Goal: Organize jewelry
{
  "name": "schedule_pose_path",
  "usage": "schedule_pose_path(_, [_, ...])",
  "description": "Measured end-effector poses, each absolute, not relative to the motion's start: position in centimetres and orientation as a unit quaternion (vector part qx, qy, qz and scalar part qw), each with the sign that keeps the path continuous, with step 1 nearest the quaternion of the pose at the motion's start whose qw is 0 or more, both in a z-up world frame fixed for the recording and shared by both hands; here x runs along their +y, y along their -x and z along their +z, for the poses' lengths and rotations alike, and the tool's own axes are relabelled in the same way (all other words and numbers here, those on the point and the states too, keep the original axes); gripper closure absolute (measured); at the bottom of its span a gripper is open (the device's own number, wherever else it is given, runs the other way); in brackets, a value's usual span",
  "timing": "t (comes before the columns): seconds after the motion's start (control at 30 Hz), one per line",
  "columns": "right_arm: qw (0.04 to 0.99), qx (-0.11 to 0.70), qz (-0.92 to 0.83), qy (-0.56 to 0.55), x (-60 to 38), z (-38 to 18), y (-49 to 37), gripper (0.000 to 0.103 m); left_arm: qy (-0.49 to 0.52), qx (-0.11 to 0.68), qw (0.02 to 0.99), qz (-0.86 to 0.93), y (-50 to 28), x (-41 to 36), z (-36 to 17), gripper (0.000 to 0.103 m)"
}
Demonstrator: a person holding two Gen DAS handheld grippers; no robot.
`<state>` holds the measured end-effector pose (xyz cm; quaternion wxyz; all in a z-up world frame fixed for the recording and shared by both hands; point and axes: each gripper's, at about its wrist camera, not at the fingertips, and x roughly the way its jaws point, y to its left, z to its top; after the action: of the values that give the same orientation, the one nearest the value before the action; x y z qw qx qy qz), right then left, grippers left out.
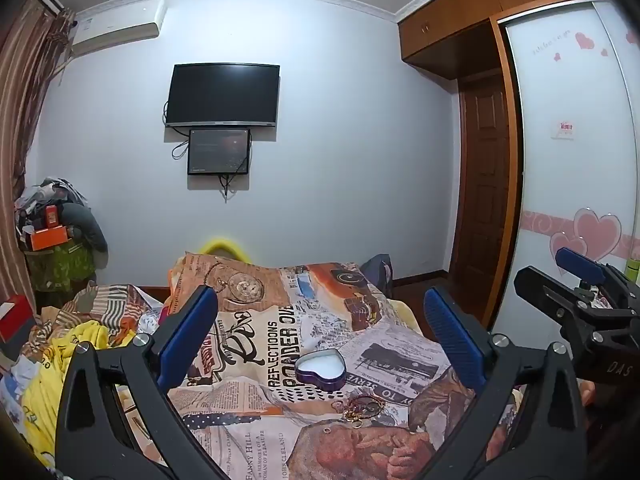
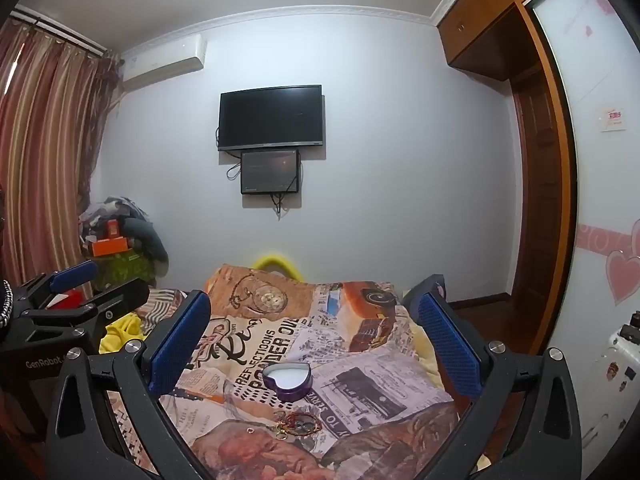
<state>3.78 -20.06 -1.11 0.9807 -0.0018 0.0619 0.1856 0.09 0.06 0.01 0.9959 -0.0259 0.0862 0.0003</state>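
A purple heart-shaped tin (image 1: pixel 321 369) with a white inside sits open on the printed bedspread; it also shows in the right wrist view (image 2: pixel 288 380). A small pile of jewelry (image 1: pixel 360 406), red bracelets and gold rings, lies just in front of it, seen too in the right wrist view (image 2: pixel 299 423). A tiny ring (image 2: pixel 250 431) lies left of the pile. My left gripper (image 1: pixel 320 332) is open and empty above the tin. My right gripper (image 2: pixel 316 336) is open and empty, also above it. Each gripper shows at the edge of the other's view.
The bedspread (image 1: pixel 256 360) is newspaper-patterned and rumpled. Yellow clothes (image 1: pixel 52 368) lie at the left. A cluttered pile with an orange box (image 1: pixel 48 236) stands by the curtain. A TV (image 1: pixel 222 96) hangs on the far wall. A wardrobe (image 1: pixel 568 160) is at the right.
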Motion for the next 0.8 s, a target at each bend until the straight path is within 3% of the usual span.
schedule_pose_path(0.8, [0.981, 0.06, 0.187, 0.003, -20.04, -1.01, -3.62, 0.0, 0.024, 0.094, 0.995, -0.005, -0.27, 0.2, 0.01, 0.0])
